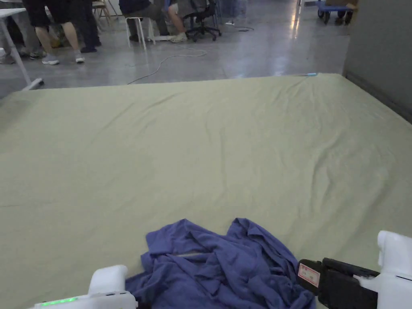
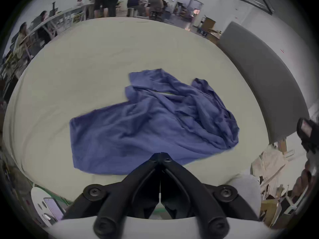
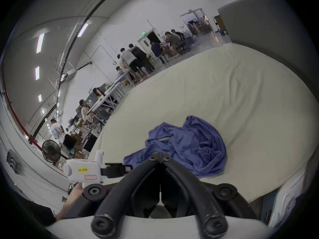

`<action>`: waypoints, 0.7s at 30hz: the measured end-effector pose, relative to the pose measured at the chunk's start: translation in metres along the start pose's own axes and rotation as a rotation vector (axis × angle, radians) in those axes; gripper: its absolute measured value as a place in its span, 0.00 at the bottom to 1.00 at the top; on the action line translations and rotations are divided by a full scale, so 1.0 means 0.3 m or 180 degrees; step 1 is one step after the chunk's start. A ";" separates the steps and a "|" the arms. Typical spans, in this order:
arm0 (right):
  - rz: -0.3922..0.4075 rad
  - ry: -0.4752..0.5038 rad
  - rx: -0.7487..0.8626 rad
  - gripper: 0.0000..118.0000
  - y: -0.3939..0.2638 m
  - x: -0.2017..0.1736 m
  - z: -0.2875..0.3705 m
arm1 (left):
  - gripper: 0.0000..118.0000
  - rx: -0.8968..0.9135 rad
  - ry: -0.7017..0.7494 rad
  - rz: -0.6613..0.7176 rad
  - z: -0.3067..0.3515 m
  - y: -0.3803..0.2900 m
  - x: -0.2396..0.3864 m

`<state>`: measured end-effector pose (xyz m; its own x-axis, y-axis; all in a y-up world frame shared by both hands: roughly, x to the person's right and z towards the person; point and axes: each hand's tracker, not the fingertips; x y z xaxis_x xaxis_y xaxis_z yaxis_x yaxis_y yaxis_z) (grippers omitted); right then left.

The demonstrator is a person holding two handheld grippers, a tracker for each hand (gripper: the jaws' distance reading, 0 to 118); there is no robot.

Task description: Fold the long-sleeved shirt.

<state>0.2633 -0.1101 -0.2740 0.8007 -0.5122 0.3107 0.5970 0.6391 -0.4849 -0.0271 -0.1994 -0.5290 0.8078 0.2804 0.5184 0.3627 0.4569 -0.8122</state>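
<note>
Black jaws on the left gripper (image 2: 160, 154) meet tip to tip, clenched on nothing, poised above the near hem of the shirt (image 2: 155, 122). The right gripper (image 3: 160, 154) is likewise pressed closed and empty. The blue, soft, heavily creased shirt lies crumpled near the front edge of the olive cloth-covered bench (image 1: 209, 153).

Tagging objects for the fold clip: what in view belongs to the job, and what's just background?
Belongs to the job:
- blue shirt, crumpled in a heap at the near edge
- left tongs, shut, empty
- right tongs, shut, empty
- green-sheeted table, the work surface

Just lying about:
- floor cable
- office chair
- black fan
- blue cart
- people in the background
</note>
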 end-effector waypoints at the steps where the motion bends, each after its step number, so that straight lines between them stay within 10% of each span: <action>1: -0.0004 -0.0016 -0.0016 0.00 0.001 0.003 -0.010 | 0.00 0.0050 0.0061 0.0060 -0.011 0.031 -0.021; 3: -0.0011 -0.0070 -0.0068 0.00 -0.004 0.016 -0.032 | 0.00 0.0051 0.0256 -0.0019 -0.065 0.115 -0.053; 4: -0.0020 -0.0118 -0.0098 0.00 -0.005 0.022 -0.042 | 0.15 0.0037 0.0369 -0.0120 -0.096 0.140 -0.054; 6: -0.0057 -0.0220 -0.0161 0.00 -0.008 0.040 -0.068 | 0.91 -0.0095 0.0562 -0.0227 -0.202 0.213 -0.058; 7: -0.0081 -0.0258 -0.0190 0.00 -0.012 0.053 -0.077 | 0.98 0.0308 0.0281 -0.0184 -0.222 0.264 -0.051; 21: -0.0230 -0.0659 -0.0509 0.00 -0.014 0.147 -0.183 | 0.79 -0.0513 0.0700 -0.0606 -0.682 0.520 0.066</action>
<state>0.2934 -0.1671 -0.3031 0.7592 -0.4146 0.5017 0.6507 0.4980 -0.5732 0.1405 -0.2954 -0.7004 0.7930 0.0058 0.6092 0.5715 0.3393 -0.7472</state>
